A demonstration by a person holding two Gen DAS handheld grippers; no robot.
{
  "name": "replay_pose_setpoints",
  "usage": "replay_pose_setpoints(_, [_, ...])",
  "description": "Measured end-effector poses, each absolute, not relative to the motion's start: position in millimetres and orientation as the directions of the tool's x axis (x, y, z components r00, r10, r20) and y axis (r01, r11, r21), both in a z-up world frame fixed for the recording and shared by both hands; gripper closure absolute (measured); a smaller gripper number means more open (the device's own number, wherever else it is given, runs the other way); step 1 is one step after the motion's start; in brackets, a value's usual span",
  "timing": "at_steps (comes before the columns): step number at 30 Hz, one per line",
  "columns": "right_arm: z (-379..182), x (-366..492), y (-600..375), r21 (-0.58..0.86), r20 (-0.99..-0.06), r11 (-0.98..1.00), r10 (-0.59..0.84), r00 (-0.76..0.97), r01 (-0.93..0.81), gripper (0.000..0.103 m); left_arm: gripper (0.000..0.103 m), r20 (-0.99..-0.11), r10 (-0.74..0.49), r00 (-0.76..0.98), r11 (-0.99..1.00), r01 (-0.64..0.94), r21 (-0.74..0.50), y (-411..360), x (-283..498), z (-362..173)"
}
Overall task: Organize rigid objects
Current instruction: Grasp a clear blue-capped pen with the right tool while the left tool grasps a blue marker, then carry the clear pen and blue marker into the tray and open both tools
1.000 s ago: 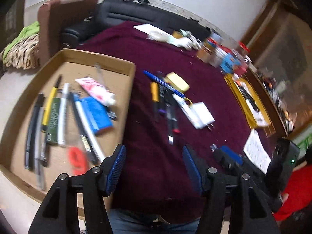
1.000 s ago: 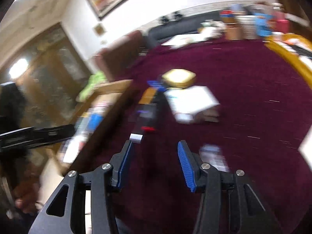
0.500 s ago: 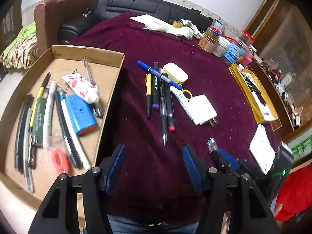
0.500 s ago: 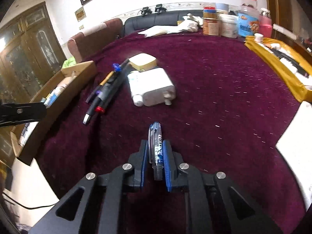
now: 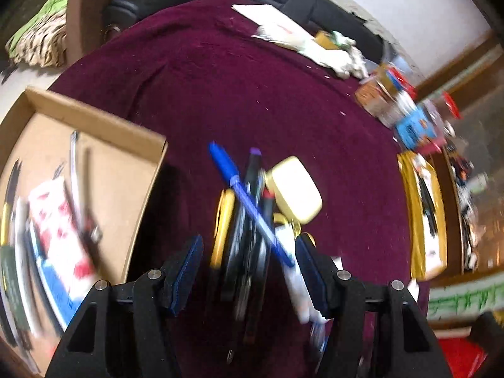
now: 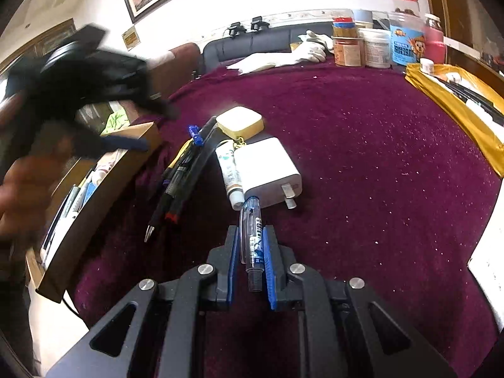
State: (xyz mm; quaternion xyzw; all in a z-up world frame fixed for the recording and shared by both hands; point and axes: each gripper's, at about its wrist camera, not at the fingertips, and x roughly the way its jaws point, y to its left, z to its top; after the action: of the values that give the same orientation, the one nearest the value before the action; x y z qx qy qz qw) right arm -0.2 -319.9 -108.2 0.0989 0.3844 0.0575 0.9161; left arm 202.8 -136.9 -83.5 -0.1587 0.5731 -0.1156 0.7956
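My right gripper (image 6: 249, 260) clenched on clear blue pen (image 6: 252, 239), just above maroon tablecloth (image 6: 362, 157). My left gripper (image 5: 249, 271) released, empty, over pen pile (image 5: 249, 220) beside cardboard tray (image 5: 126, 157).

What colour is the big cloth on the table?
Dark purple-red, like wine. The cloth shows best in the right wrist view, sharp and well lit.
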Motion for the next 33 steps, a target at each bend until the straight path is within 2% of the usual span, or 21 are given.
replay_pose_setpoints(3, [-108, 1, -314, 0.207, -0.696, 0.977, 0.181, 0.695, -0.048, 0.088, 0.042, -0.896, -0.348, 0.277, 0.931, -0.014, -0.366, -144, 230, -95])
replay_pose_setpoints(5, [-109, 1, -313, 0.202, -0.700, 0.978, 0.184, 0.690, -0.056, 0.088, 0.052, -0.902, -0.346, 0.258, 0.932, -0.016, -0.362, -150, 242, -101])
replay_pose_setpoints(6, [-109, 0, -312, 0.202, -0.698, 0.978, 0.184, 0.692, -0.057, 0.088, 0.054, -0.908, -0.339, 0.247, 0.934, -0.023, -0.356, -152, 245, -104])
replay_pose_setpoints(7, [-109, 0, -313, 0.203, -0.696, 0.978, 0.185, 0.694, -0.057, 0.088, 0.061, -0.914, -0.333, 0.230, 0.937, -0.026, -0.348, -155, 249, -109])
replay_pose_setpoints(9, [-110, 0, -313, 0.205, -0.697, 0.977, 0.187, 0.693, -0.057, 0.088, 0.070, -0.926, -0.275, 0.257, 0.957, -0.022, -0.290, -159, 250, -110])
replay_pose_setpoints(10, [-110, 0, -313, 0.205, -0.696, 0.977, 0.185, 0.694, -0.055, 0.088, 0.082, -0.933, -0.241, 0.266, 0.967, -0.021, -0.256, -161, 249, -109])
replay_pose_setpoints(14, [-110, 1, -315, 0.210, -0.696, 0.976, 0.185, 0.694, -0.050, 0.088, 0.094, -0.921, -0.278, 0.271, 0.954, -0.030, -0.297, -155, 246, -107])
replay_pose_setpoints(21, [-111, 2, -310, 0.177, -0.707, 0.983, 0.166, 0.687, -0.054, 0.088, 0.095, -0.904, -0.357, 0.235, 0.928, -0.023, -0.372, -145, 239, -107])
replay_pose_setpoints(25, [-112, 4, -308, 0.165, -0.716, 0.985, 0.161, 0.680, -0.059, 0.088, 0.095, -0.882, -0.405, 0.241, 0.908, -0.007, -0.419, -143, 223, -86])
replay_pose_setpoints(33, [-112, 2, -304, 0.140, -0.713, 0.988, 0.142, 0.687, -0.059, 0.088, 0.095, -0.818, -0.512, 0.262, 0.857, 0.083, -0.509, -108, 136, -53])
